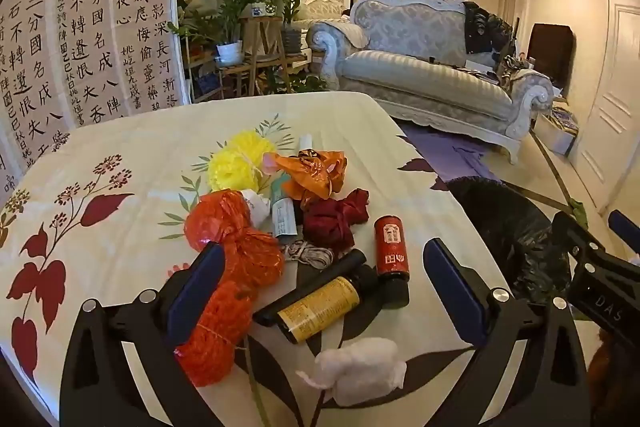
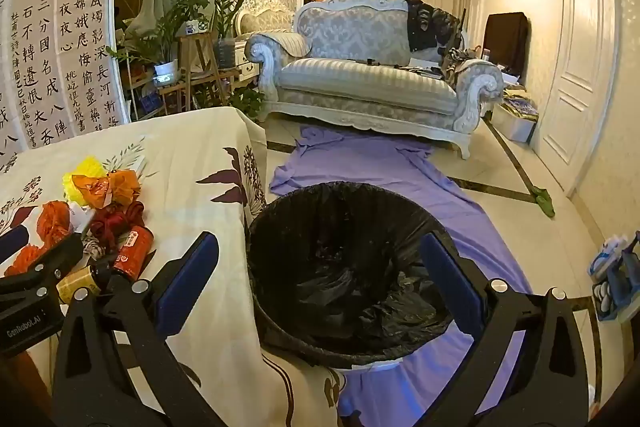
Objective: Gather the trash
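A heap of trash lies on the floral tablecloth (image 1: 120,147): orange net bags (image 1: 232,227), a yellow net ball (image 1: 236,163), an orange plastic bag (image 1: 316,171), a dark red bag (image 1: 332,219), a yellow-labelled black bottle (image 1: 320,303), a red bottle (image 1: 391,247) and a white tissue wad (image 1: 360,367). My left gripper (image 1: 320,287) is open just above the bottles, holding nothing. My right gripper (image 2: 320,279) is open and empty above the black-lined trash bin (image 2: 344,267), which stands beside the table. The right gripper (image 1: 600,259) also shows at the edge of the left wrist view.
A purple cloth (image 2: 380,163) lies on the floor behind the bin. A grey sofa (image 2: 372,75) stands at the back, plants (image 2: 180,27) to its left, calligraphy sheets (image 1: 100,27) on the left wall, a white door (image 2: 580,47) on the right.
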Tool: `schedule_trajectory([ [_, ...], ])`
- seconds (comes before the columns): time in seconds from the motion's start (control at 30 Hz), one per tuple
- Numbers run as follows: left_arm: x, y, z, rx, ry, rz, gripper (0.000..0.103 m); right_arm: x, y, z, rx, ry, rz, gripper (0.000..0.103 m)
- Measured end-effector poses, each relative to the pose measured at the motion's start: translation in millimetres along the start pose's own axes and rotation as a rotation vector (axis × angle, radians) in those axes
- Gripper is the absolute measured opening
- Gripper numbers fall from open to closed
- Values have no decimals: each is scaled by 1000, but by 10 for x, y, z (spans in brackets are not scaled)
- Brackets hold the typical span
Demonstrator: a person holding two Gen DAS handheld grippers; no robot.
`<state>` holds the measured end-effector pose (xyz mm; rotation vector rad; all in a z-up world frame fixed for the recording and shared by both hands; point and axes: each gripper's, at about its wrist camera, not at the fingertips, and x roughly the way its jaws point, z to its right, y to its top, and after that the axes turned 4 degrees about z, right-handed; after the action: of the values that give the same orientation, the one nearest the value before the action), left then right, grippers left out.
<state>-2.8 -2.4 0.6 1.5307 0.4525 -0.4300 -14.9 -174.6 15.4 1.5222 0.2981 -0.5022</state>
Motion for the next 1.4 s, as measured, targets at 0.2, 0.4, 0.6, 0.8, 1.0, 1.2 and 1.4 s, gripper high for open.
schedule_trajectory([
  [0.2,-99,-62,4,-3,-19,4,96,-18,38,15,5,6,-1,99],
  [0.4,-151,-37,-20,-7,-23,-2,96,-225,3,50,2,4,21,99],
  [0.6,-152,-46,-51,-17,-21,-13,96,-210,-63,44,6,0,26,99],
  [0.8,-151,-40,-51,-20,-20,-14,96,-217,-68,41,7,4,23,99],
  [1.0,-151,-40,-64,-23,-20,-15,96,-244,-63,50,8,4,20,99],
  [1.2,-149,-44,-65,-23,-20,-15,96,-250,-65,56,7,5,20,99],
  [1.4,-134,-46,-71,-23,-21,-15,96,-238,-65,54,7,5,20,99],
])
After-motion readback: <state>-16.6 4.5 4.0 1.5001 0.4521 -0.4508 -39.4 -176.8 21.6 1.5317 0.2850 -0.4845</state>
